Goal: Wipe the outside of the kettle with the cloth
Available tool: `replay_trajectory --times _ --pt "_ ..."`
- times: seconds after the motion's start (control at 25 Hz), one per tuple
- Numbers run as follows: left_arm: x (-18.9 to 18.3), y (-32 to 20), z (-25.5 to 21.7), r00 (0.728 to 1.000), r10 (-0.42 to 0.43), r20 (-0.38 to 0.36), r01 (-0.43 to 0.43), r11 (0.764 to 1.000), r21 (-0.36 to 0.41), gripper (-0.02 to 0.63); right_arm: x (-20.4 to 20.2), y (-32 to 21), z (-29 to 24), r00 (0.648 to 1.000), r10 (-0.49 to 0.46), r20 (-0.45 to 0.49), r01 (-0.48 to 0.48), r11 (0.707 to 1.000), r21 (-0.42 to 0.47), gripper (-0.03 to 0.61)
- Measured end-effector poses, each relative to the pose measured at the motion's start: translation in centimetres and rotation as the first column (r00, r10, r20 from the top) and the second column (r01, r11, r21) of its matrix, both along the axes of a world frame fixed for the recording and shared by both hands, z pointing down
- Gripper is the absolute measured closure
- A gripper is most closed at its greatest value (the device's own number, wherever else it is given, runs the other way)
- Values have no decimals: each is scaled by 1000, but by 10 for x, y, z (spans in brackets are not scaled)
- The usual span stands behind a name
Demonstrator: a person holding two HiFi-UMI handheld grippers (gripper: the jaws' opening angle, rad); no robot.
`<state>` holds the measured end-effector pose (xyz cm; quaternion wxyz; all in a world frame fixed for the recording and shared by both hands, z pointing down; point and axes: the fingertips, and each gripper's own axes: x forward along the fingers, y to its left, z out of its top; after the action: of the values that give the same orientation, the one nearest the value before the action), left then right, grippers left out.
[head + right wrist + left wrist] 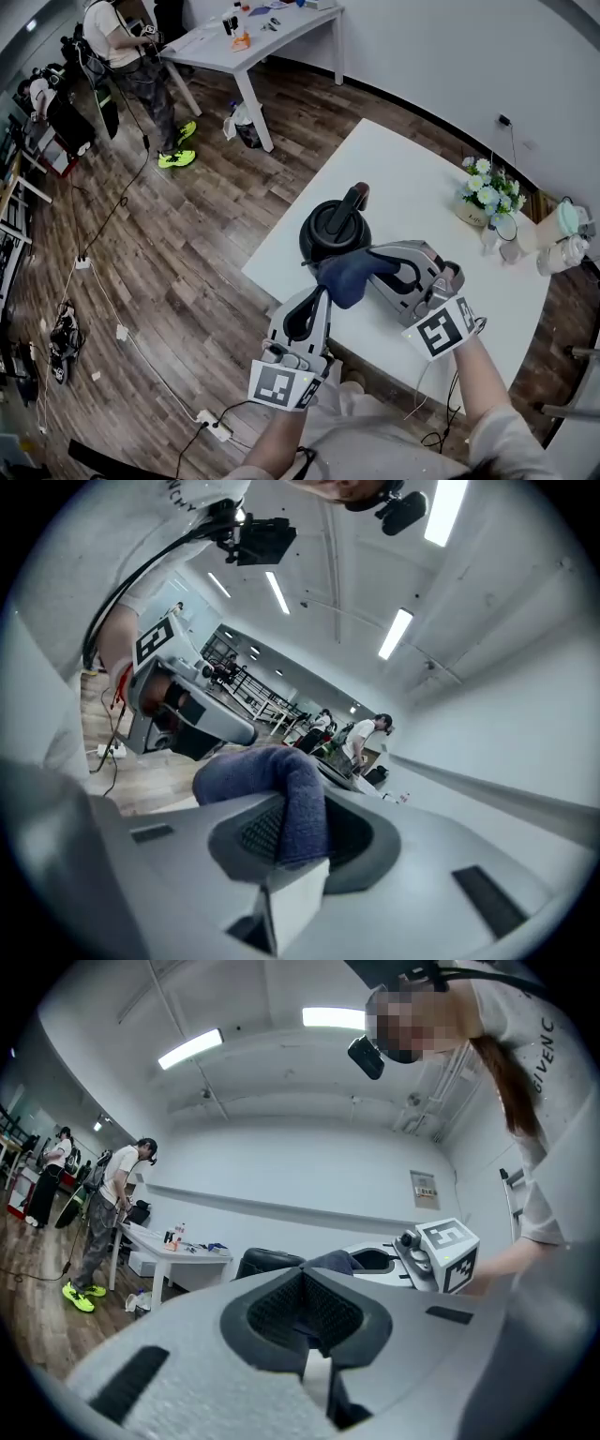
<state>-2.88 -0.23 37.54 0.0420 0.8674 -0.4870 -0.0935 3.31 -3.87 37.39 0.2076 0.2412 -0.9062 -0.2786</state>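
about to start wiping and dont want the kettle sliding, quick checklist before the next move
1. Cloth clamped in the right gripper: ok, it runs between the jaws and bunches out in front.
2. Kettle upright on the table: ok, handle on top.
3. Cloth touching the kettle: cannot tell; in the head view it overlaps the kettle's near side, but contact is not clear.
4. Left gripper steadying the kettle: not ok, its jaws are together on nothing, short of the kettle.
5. Space around the kettle: ok, the flowers stand well apart near the table's far edge.
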Motion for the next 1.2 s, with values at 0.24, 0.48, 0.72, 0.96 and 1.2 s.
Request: replay_trajectory --times 0.24,0.48,0.72,0.96,1.2 --pt "-6 -16 -5 998 -33 57 31 999 25 606 31 -31 1 994 94 59 -91 994 -55 512" --pt "-22 -20 -2 992 -88 90 86 996 22 606 41 -61 -1 983 174 58 -172 984 -45 512" --pt "-29 -13 9 986 -138 88 138 990 11 606 63 -100 -11 917 387 92 -391 920 35 512" --pt "-49 -20 -5 972 -222 75 220 975 38 606 48 -88 -102 962 202 185 -237 953 191 511" --pt "-90 -53 -24 948 -316 35 312 946 85 606 -71 -69 -109 962 -257 -93 270 944 187 512"
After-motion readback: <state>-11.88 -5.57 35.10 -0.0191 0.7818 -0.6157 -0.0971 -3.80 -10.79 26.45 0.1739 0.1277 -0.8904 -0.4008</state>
